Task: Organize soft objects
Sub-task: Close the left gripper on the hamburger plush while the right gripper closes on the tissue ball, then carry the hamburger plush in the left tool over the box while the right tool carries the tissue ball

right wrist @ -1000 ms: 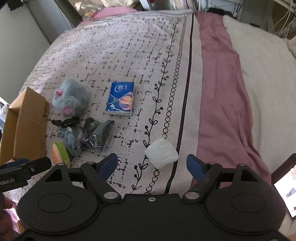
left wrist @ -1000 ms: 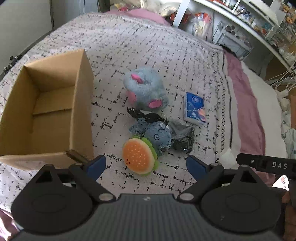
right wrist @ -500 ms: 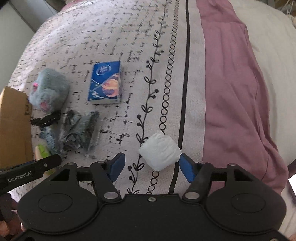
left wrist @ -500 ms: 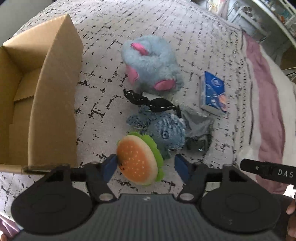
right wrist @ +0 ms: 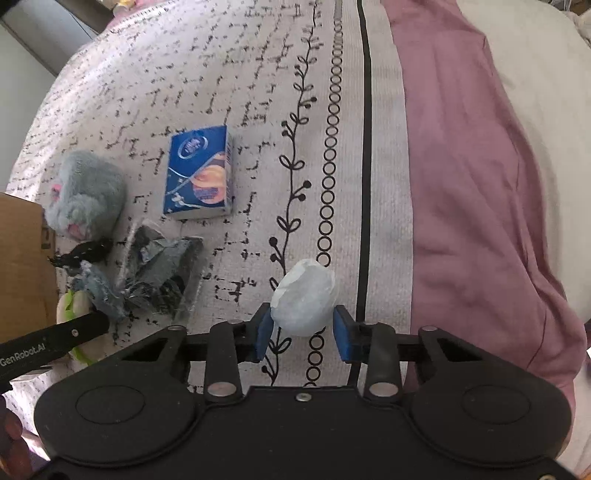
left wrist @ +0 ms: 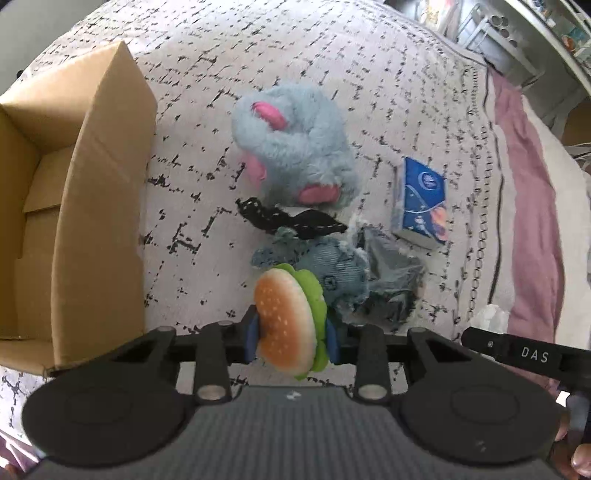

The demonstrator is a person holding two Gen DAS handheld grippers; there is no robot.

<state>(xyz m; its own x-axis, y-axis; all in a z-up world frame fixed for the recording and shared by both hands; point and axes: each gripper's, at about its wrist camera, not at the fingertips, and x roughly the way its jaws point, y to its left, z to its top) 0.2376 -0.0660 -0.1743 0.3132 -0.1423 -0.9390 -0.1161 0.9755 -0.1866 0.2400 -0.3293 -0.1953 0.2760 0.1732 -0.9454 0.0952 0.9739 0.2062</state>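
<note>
A burger plush (left wrist: 284, 317) with a green lettuce edge sits between the blue pads of my left gripper (left wrist: 290, 339); the jaws are closing and press its two sides. Behind it on the bed lie a denim plush (left wrist: 340, 269), a black fabric strip (left wrist: 291, 218) and a fluffy blue-grey plush with pink patches (left wrist: 295, 147). In the right wrist view a white soft bundle (right wrist: 304, 295) is squeezed between the closing pads of my right gripper (right wrist: 303, 334), on the patterned bedspread (right wrist: 221, 74).
An open cardboard box (left wrist: 99, 221) stands at the left, close to the burger. A blue tissue pack (left wrist: 421, 206) and a clear bag of dark items (left wrist: 391, 284) lie to the right of the plush toys. Shelves (left wrist: 535, 33) run along the far side.
Both grippers came down onto the bed and narrowed from wide open. The left one closed around the burger plush, the right one around the white bundle.
</note>
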